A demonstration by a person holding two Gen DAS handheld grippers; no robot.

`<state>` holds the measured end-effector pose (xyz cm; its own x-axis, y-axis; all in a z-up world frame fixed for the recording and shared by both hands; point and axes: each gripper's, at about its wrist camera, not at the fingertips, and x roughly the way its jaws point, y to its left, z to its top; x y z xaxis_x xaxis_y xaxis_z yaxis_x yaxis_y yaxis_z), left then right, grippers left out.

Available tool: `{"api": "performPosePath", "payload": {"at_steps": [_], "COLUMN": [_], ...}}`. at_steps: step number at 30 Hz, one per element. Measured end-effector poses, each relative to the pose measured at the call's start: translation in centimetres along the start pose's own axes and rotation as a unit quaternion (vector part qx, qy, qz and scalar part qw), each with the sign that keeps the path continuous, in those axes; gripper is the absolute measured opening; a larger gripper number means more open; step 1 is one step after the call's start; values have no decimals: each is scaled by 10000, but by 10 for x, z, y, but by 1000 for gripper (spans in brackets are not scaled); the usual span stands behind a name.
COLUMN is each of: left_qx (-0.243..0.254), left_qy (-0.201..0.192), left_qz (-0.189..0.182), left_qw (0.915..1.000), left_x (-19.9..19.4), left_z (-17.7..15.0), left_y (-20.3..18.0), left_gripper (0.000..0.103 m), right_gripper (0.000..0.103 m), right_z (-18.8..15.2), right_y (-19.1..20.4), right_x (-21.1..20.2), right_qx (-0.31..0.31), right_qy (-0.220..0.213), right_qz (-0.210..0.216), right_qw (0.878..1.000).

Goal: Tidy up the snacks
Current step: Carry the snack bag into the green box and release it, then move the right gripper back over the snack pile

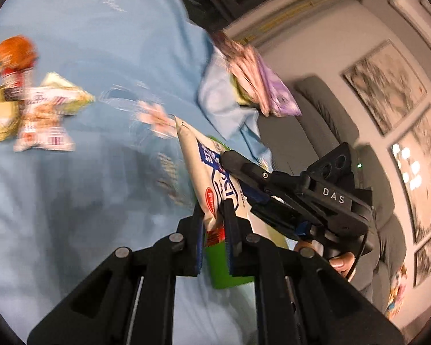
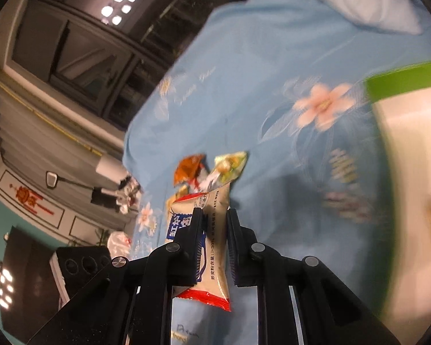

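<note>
Blue floral cloth (image 1: 71, 187), framed pictures (image 1: 385, 86), dark windows (image 2: 80, 57)

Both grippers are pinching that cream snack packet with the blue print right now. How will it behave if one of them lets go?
The cream snack packet is thin film, so it would probably flop from whichever gripper keeps hold. It looks light; the left gripper alone should carry it. The glossy film may slip in the right gripper.

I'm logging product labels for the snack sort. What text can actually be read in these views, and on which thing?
"DAS": white letters on the right tool's black body.
"30%": within small print on the cream snack packet held in the right tool.
Blue characters and red logo on that packet: too blurred.
Snack pile labels: blurred, unreadable.
</note>
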<state>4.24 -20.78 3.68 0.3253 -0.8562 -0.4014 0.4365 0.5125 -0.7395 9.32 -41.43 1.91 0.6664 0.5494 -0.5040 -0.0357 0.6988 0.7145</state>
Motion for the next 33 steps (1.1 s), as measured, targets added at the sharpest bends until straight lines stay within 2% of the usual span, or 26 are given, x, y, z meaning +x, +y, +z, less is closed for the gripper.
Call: {"api": "performPosePath", "payload": {"at_steps": [5, 10, 15, 17, 19, 20, 21, 22, 23, 24, 26, 28, 30, 33], "left_qx": [324, 571, 651, 850, 1010, 1048, 1071, 1092, 1105, 1125, 1227, 1391, 1404, 1177], "left_qy": [653, 1175, 1376, 1244, 1094, 1019, 879, 707, 575, 392, 169, -3, -79, -235], "left_qz": [-251, -176, 25, 461, 923, 1069, 1067, 885, 816, 818, 926, 997, 994, 911], "left_qw": [9970, 9913, 9883, 9875, 9845, 9835, 9846, 9875, 9888, 9895, 9880, 9853, 9851, 9886], "left_x": [63, 122, 157, 159, 160, 160, 156, 151, 146, 141, 132, 122, 112, 89], "left_z": [-15, -29, -34, -35, -35, -36, -36, -36, -36, -35, -34, -34, -32, -28], "left_y": [-49, -79, -86, -86, -86, -87, -88, -89, -89, -91, -94, -96, -94, -85], "left_gripper": [12, 13, 13, 14, 34, 66, 88, 95, 102, 103, 103, 103, 103, 103], "right_gripper": [17, 17, 18, 18, 18, 18, 22, 27, 45, 74, 99, 100, 102, 102], "right_z": [-2, -3, -2, -2, -1, 0, 0, 2, 1, 0, -3, -4, -3, -5], "right_y": [-33, -87, -129, -136, -140, -140, -139, -136, -136, -134, -128, -119, -110, -90], "right_x": [-75, -122, -141, -141, -143, -144, -145, -147, -151, -153, -160, -166, -165, -159], "right_qx": [222, 690, 1127, 1228, 1157, 1076, 1018, 960, 922, 870, 827, 759, 654, 498], "right_qy": [-533, -885, -980, -968, -1003, -1015, -1027, -1047, -1096, -1183, -1444, -1662, -1637, -1566], "right_qz": [-442, -795, -905, -1020, -1150, -1199, -1288, -1432, -1490, -1528, -1440, -1092, -914, -899], "right_qw": [9974, 9905, 9846, 9824, 9815, 9817, 9811, 9794, 9784, 9773, 9755, 9771, 9801, 9823]}}
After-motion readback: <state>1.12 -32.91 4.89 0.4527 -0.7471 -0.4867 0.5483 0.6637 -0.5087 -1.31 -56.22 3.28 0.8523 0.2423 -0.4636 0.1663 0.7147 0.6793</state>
